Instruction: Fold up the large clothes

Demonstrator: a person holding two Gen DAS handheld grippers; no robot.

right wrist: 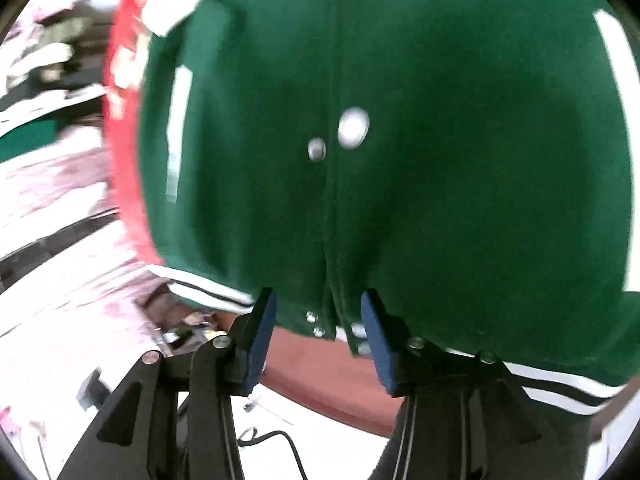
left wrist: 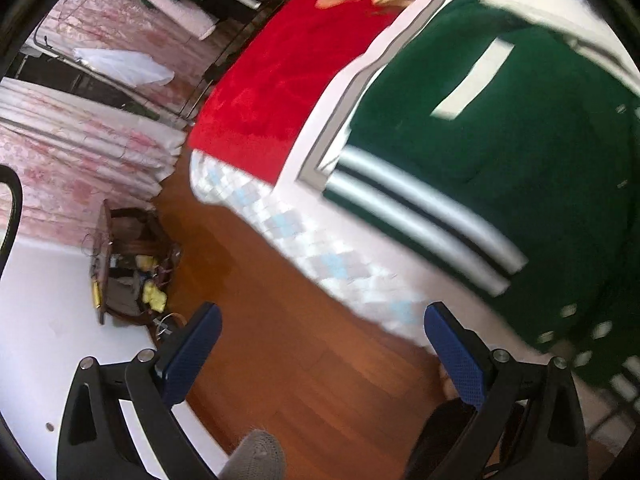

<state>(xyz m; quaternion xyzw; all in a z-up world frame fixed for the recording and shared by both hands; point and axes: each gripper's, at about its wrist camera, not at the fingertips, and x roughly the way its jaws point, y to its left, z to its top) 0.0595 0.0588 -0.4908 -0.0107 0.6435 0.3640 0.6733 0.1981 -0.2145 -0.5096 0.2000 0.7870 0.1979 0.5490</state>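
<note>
A dark green varsity jacket (left wrist: 480, 128) with white sleeves and a white-and-black striped hem lies spread on a bed. In the right wrist view the jacket (right wrist: 420, 140) fills the frame, its snap-button front running down the middle. My left gripper (left wrist: 322, 312) is open and empty, over the wooden floor beside the bed, left of the jacket's hem. My right gripper (right wrist: 318, 300) is open, its blue pads on either side of the front opening at the hem, not closed on the cloth.
A red blanket (left wrist: 272, 80) with a floral print covers the bed beyond the jacket, over a checkered sheet (left wrist: 304, 236). Wooden floor (left wrist: 280, 340) runs alongside. A small wooden stand with clutter (left wrist: 128, 264) is by pink curtains (left wrist: 80, 152).
</note>
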